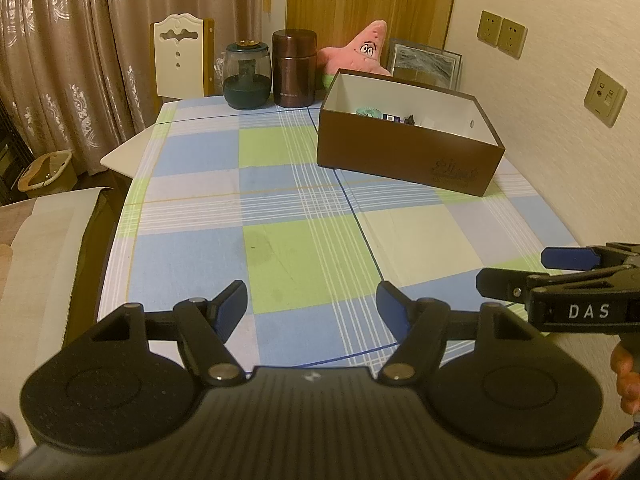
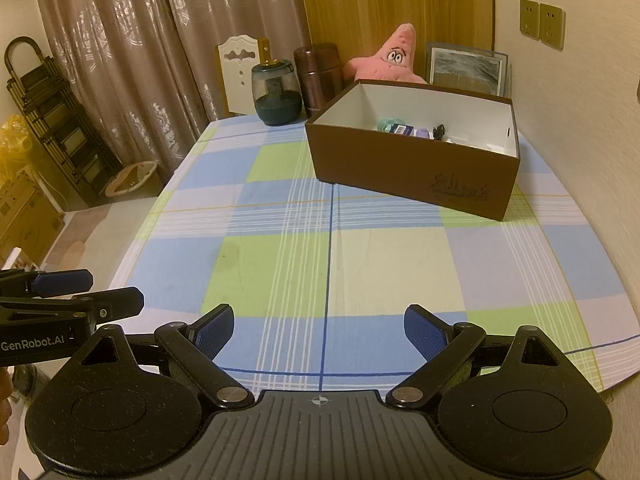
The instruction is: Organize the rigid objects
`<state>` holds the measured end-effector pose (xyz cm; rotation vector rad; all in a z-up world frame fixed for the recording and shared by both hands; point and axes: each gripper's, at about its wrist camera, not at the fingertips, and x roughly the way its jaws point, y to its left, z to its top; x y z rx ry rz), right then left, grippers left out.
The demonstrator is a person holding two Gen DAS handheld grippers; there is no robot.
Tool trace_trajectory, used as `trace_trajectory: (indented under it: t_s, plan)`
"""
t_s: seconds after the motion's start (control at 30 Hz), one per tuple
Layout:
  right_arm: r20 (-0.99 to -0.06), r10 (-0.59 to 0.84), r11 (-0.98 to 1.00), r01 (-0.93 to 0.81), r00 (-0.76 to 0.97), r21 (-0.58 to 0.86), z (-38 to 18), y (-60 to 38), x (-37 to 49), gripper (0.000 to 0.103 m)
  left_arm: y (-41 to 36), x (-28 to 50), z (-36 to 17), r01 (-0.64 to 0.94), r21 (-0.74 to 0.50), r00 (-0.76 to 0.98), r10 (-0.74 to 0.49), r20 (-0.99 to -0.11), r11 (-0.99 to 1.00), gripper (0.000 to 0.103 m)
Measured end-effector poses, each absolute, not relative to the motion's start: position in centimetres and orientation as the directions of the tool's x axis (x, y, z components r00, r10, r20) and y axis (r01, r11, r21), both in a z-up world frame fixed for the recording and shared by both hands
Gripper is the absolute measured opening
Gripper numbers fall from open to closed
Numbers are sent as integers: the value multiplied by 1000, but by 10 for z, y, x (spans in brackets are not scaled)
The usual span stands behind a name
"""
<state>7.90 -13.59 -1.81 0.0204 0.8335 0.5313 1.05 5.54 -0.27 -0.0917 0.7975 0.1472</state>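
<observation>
— What are you holding right now?

— Nothing. I am keeping my left gripper (image 1: pixel 311 307) and my right gripper (image 2: pixel 319 331) side by side above the near edge of the table (image 2: pixel 392 264), both tilting down toward the checked cloth, jaws standing wide apart with only cloth showing between them.

— So where are the rigid objects?

— They are sitting in the brown box (image 2: pixel 412 176) further back on the right: a teal ring, a purple piece, something small and dark. I cannot make them out fully over its wall.

— And the things behind?

— A dark jar (image 2: pixel 276 98), a brown flask (image 2: pixel 318 78) and a pink plush star (image 2: pixel 394 60) are lining the far edge, probably just parked out of the way. I am judging the sorting nearly finished.
</observation>
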Motion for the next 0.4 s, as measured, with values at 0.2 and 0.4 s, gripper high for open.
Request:
trace_trajectory:
  t_s: [0.2, 0.4]
  plan:
    - [-700, 457, 870, -440, 549, 222, -19, -134, 80, 92, 56, 10, -3, -162, -30, 692, 93, -716, 986, 69]
    - [-703, 456, 871, -437, 546, 226, -22, -135, 84, 92, 58, 13, -7, -164, -30, 685, 92, -722, 986, 69]
